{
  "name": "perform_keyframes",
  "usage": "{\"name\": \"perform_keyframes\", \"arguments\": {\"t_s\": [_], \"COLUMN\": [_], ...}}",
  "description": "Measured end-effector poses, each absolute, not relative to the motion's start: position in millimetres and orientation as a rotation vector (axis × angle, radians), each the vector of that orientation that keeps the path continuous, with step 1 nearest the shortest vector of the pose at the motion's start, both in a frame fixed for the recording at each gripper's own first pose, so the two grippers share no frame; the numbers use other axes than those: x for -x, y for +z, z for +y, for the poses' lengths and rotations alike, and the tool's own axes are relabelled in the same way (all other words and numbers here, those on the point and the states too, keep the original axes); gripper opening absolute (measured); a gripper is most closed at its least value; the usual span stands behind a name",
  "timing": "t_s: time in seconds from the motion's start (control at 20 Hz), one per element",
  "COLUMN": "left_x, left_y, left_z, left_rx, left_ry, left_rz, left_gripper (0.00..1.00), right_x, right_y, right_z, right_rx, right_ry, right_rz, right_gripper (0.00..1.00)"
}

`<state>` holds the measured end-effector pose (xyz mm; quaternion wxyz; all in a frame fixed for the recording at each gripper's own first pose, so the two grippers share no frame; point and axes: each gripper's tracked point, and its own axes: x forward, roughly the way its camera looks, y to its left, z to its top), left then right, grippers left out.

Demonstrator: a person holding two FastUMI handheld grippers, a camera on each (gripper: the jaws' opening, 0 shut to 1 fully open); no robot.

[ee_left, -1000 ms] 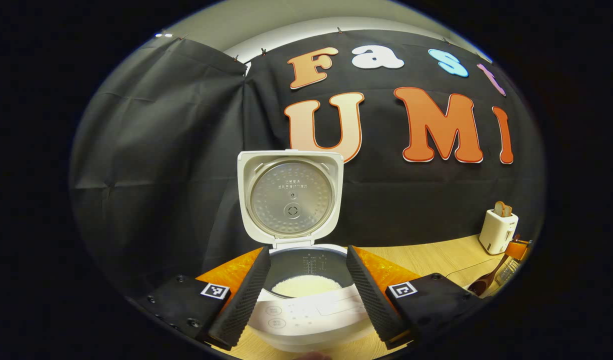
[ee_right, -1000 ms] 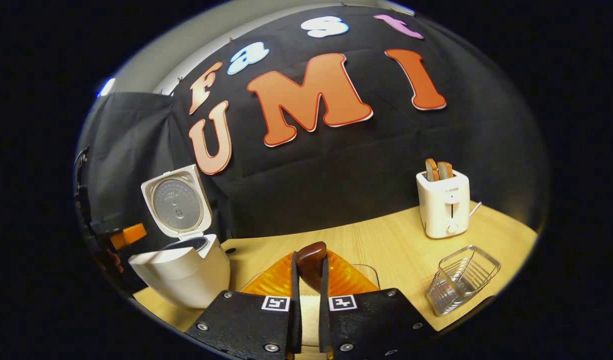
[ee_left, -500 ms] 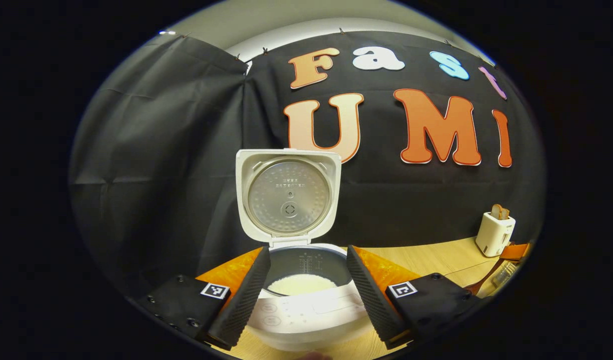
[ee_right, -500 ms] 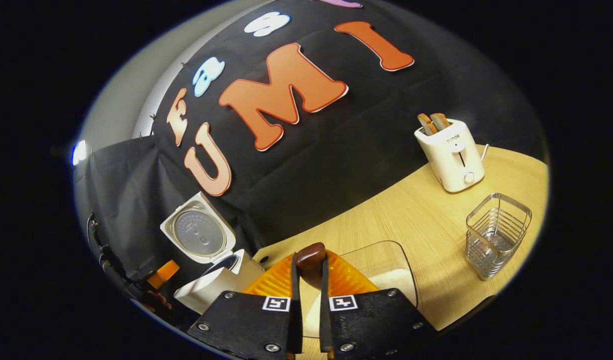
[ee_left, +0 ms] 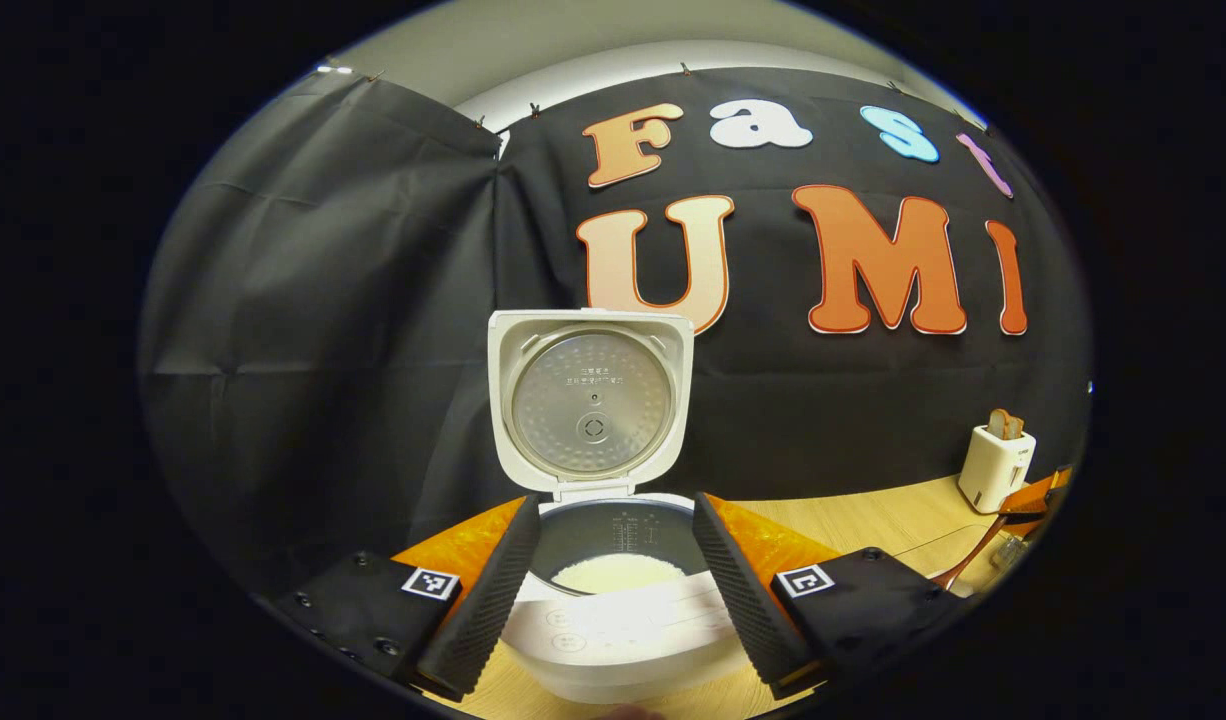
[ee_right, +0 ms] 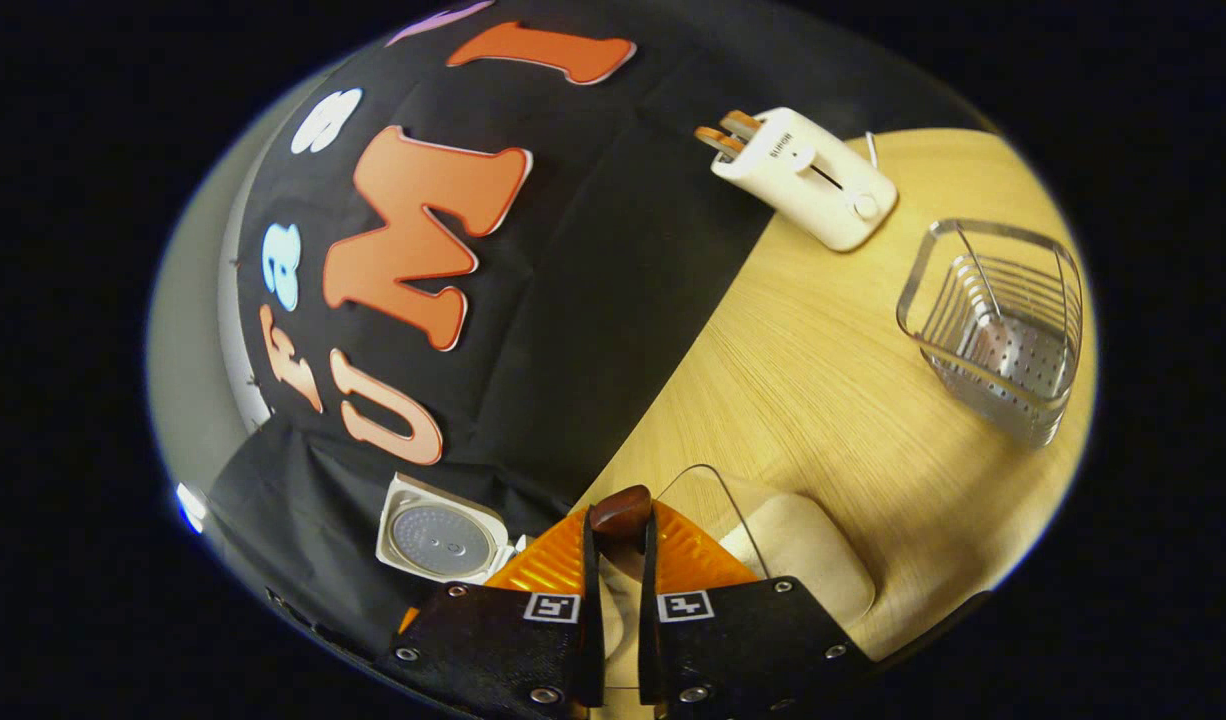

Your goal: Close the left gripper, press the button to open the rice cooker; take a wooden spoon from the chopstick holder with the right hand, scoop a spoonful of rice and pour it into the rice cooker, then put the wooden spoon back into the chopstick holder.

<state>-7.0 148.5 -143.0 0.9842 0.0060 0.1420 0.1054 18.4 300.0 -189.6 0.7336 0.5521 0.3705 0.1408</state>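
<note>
The white rice cooker [ee_left: 613,640] stands with its lid [ee_left: 591,405] swung up, and white rice [ee_left: 618,572] lies in its pot. My left gripper [ee_left: 618,598] is open, its fingers apart on either side of the pot's front and holding nothing. My right gripper [ee_right: 619,540] is shut on the dark wooden spoon [ee_right: 621,508], whose handle end pokes out between the fingers. It hangs tilted over a clear container of rice [ee_right: 798,545]. The metal chopstick holder [ee_right: 1003,330] stands to the right on the table. In the left gripper view the spoon [ee_left: 973,562] slants down at the far right.
A white toaster [ee_right: 803,175] with two slices of bread stands at the back of the wooden table [ee_right: 823,380], near the black cloth wall; it is also the toaster [ee_left: 995,465] at the right of the left gripper view. The cooker's lid [ee_right: 441,530] lies to the left of my right gripper.
My right gripper has rolled and tipped down with the spoon; the rice container has come into view under it. The left gripper has barely moved.
</note>
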Motion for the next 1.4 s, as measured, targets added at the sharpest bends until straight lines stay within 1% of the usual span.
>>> {"name": "perform_keyframes", "arguments": {"t_s": [0.2,0.25,0.4,0.45,0.55,0.6,0.95,1.0,1.05,1.15,1.4], "left_x": [8,9,9,9,10,11,12,12,12,14,14], "left_y": [-142,-142,-139,-139,-139,-139,-134,-134,-133,-133,-127], "left_z": [150,150,154,155,156,156,159,159,158,156,157], "left_rx": [-0.015,-0.014,-0.013,-0.013,-0.014,-0.017,-0.025,-0.024,-0.023,-0.021,-0.032], "left_ry": [0.214,0.214,0.225,0.228,0.232,0.234,0.244,0.245,0.244,0.240,0.243], "left_rz": [0.284,0.282,0.273,0.269,0.264,0.265,0.256,0.256,0.257,0.257,0.250], "left_gripper": [0.96,0.99,0.99,0.96,0.96,0.99,0.99,0.96,0.99,0.99,0.99], "right_x": [-19,-20,-25,-29,-35,-38,-63,-65,-65,-73,-76], "right_y": [-189,-188,-186,-187,-186,-184,-162,-161,-158,-151,-129], "right_z": [302,300,299,297,292,291,269,268,264,263,268], "right_rx": [-1.300,-1.331,-1.419,-1.445,-1.490,-1.513,-1.749,-1.774,-1.789,-1.821,-1.811], "right_ry": [0.311,0.310,0.308,0.302,0.284,0.275,0.243,0.238,0.237,0.225,0.272], "right_rz": [0.844,0.844,0.851,0.853,0.845,0.841,0.800,0.800,0.795,0.773,0.738], "right_gripper": [0.14,0.14,0.13,0.13,0.14,0.14,0.13,0.13,0.13,0.13,0.13]}}
